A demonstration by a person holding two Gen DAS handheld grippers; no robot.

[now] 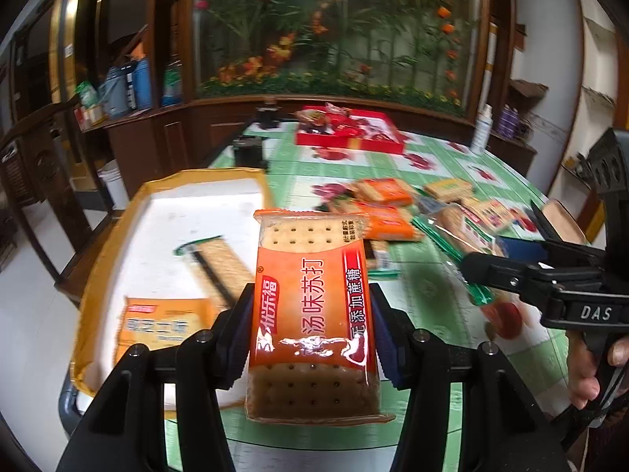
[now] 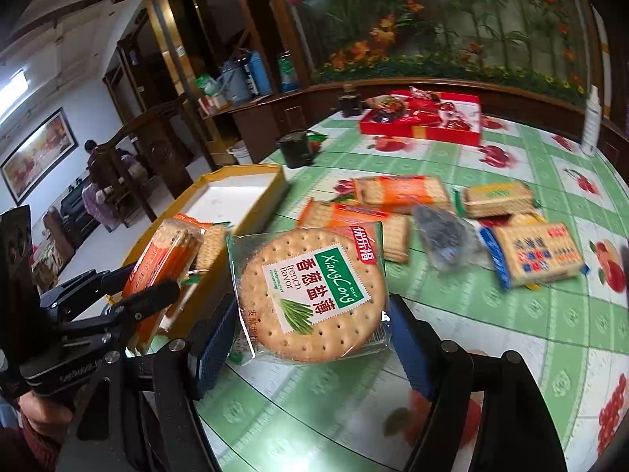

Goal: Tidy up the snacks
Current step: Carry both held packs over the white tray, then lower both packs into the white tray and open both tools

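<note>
The table [image 2: 491, 314], under a green checked cloth with fruit prints, carried everything. At its left edge lay a yellow tray [image 1: 251, 175] with a white floor, and in the left wrist view two packs already lay inside it: an orange-labelled one [image 1: 165, 322] near the front and a long cracker sleeve [image 1: 220, 263] behind it. At the far side of the table stood a red box [image 2: 422, 131] heaped with red wrappers, with two dark cups [image 2: 297, 149] to its left. A loose pile of snacks [image 2: 397, 192] lay mid-table, a blue-edged pack [image 2: 538, 255] at its right.

The left gripper [image 1: 310, 334] was clamped on an orange soda pack [image 1: 312, 314], held upright just beside the tray's right wall, above the table edge. The right gripper [image 2: 310, 326] pinched a round cracker pack [image 2: 310, 295], green-labelled "XiangCong", between its blue pads [image 2: 214, 350], lifted above the cloth near the tray's front corner. In the right wrist view the orange soda pack [image 2: 165, 259] showed edge-on over the tray.
</note>
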